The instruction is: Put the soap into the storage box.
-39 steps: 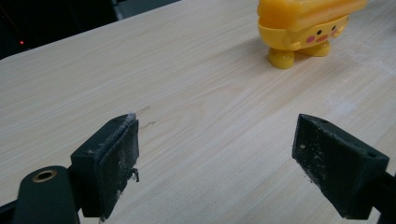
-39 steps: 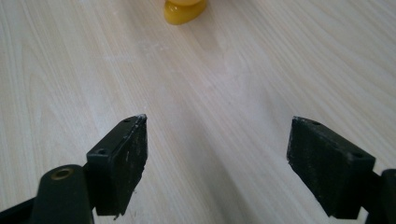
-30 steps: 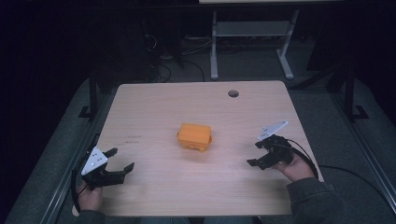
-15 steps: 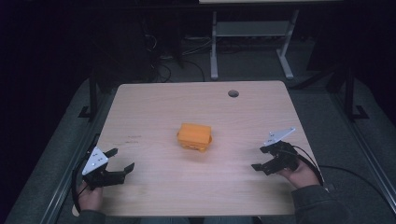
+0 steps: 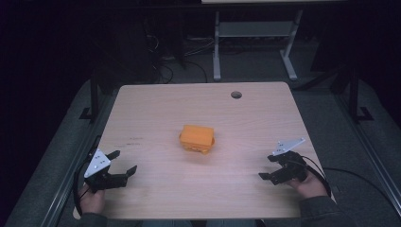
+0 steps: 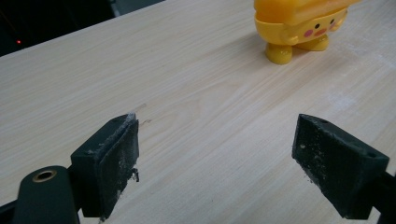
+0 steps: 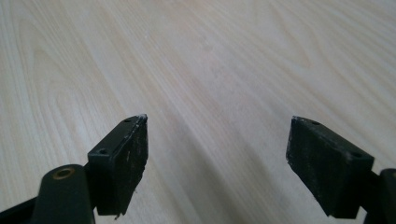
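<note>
We count one small orange-yellow plastic toy box (image 5: 196, 138) with a cartoon face and stubby feet, two black two-jaw grippers, and one pale wooden table (image 5: 156, 109) with a single round cable hole (image 5: 236, 94) near its far edge. The toy stands near the middle of the table, between the grippers and well apart from both. From above, its long axis runs roughly left to right, slightly slanted, and its face looks toward our near-left corner. The left gripper (image 5: 124, 163) rests over the near-left part of the table with its jaws spread and nothing between them; the right gripper (image 5: 268, 167), over the near-right part, is likewise spread and holds nothing. The left gripper view gives us the toy's pink cheeks and feet (image 6: 299, 28), which the high view blurs; the right gripper view looks along bare wood grain (image 7: 210, 70).
</note>
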Action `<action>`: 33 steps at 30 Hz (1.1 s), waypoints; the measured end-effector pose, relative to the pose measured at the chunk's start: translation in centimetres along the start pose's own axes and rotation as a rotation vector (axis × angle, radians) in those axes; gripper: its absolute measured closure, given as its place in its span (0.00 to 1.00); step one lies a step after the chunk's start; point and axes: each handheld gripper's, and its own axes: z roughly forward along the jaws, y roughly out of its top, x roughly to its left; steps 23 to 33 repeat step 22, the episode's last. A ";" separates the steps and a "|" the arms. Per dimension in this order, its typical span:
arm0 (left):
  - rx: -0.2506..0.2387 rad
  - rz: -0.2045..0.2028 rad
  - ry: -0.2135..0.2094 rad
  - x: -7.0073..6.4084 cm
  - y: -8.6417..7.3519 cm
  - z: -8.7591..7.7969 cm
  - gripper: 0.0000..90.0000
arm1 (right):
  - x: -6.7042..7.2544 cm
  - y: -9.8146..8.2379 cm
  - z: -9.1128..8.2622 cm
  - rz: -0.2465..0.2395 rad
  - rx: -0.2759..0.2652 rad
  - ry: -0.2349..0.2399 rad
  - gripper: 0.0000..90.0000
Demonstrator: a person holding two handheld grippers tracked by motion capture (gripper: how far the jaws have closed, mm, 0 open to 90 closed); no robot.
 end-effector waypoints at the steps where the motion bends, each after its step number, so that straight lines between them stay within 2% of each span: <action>1: 0.000 -0.001 0.000 0.0 0.0 0.0 0.15 | 0.0 0.0 0.0 0.000 0.000 0.000 0.23; 15: -0.003 -0.003 -0.007 -0.2 0.0 0.2 0.15 | 1.5 -2.8 -0.5 0.007 -0.068 -0.026 0.23; 20: 0.001 -0.003 -0.009 -0.2 0.0 0.2 0.15 | 2.4 -3.9 -1.5 0.015 -0.133 -0.057 0.21; 33: 0.001 0.004 -0.010 -0.3 0.0 0.2 0.15 | 2.5 -4.3 -1.5 0.024 -0.134 -0.056 0.21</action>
